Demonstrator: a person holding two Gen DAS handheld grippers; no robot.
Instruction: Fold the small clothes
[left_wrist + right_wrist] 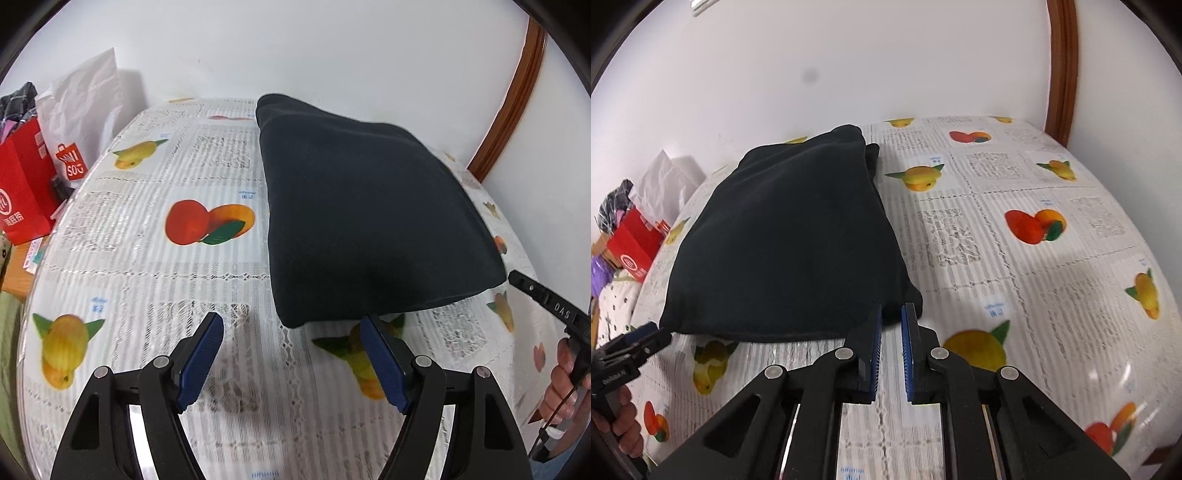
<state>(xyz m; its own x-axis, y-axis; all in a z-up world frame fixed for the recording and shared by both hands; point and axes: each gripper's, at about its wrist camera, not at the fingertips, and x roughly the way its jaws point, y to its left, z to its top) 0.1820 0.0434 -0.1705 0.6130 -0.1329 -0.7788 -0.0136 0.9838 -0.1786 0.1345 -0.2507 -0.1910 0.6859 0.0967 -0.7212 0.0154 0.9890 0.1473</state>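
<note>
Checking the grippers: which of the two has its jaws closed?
The right gripper: its blue pads stand almost together, nothing between them, beside the folded black garment. The left gripper gapes wide.

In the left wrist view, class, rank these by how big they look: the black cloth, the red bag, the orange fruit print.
1. Black cloth
2. Red bag, partly cut off by the frame edge
3. Orange fruit print
</note>
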